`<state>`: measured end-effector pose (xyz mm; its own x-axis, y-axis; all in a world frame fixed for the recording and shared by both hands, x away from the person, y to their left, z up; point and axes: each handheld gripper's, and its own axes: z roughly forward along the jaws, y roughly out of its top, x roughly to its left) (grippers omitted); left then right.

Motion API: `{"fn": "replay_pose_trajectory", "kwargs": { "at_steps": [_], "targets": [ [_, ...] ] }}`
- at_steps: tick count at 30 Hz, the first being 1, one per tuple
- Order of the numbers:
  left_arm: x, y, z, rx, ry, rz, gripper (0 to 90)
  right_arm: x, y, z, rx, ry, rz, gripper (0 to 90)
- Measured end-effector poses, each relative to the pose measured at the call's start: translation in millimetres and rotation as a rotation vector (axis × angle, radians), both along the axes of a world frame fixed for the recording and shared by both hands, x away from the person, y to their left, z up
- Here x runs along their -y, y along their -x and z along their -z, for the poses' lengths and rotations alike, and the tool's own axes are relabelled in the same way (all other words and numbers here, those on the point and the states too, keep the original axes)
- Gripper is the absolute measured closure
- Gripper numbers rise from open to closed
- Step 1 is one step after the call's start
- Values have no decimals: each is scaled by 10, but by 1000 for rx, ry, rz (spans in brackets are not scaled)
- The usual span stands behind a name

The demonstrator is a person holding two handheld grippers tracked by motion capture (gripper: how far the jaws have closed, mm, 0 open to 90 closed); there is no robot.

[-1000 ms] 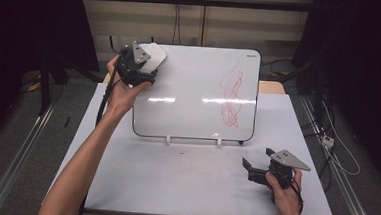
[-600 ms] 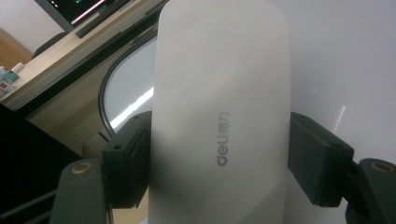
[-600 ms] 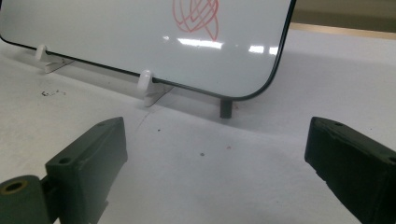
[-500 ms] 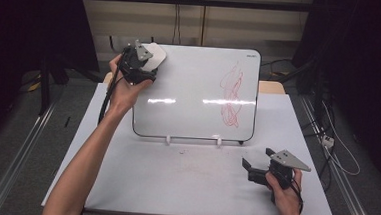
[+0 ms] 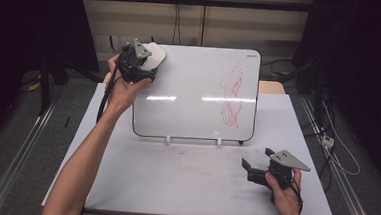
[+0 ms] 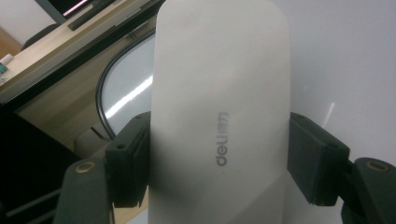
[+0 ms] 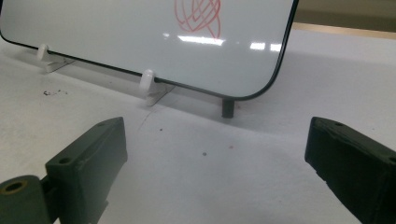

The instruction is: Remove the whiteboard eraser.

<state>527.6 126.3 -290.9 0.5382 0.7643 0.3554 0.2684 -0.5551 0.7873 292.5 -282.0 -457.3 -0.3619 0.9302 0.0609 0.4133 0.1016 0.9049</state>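
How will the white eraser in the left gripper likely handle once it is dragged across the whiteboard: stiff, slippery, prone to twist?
The eraser looks like a rigid moulded shell, so probably stiff. Its smooth rounded sides may slip between the pads of the left gripper, which clamp only its lower part. The whiteboard leans on small clips, so hard pressure might rock it.

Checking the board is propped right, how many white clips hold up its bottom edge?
2: one clip left of centre, the other clip further right, both under the whiteboard. A dark peg stands near its right corner.
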Motion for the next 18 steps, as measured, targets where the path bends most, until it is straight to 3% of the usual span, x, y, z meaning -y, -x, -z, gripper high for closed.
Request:
{"fn": "replay_pose_trajectory", "kwargs": {
  "at_steps": [5,13,18],
  "targets": [
    [-13,13,-4,-3,14,-2,307,-1,1,-2,-1,-1,1,59],
    [-98,26,-37,-40,97,21,309,1,5,-6,0,-3,0,59],
    [-68,140,-128,-20,141,46,310,-3,2,-5,2,-2,-3,59]
  ]
}}
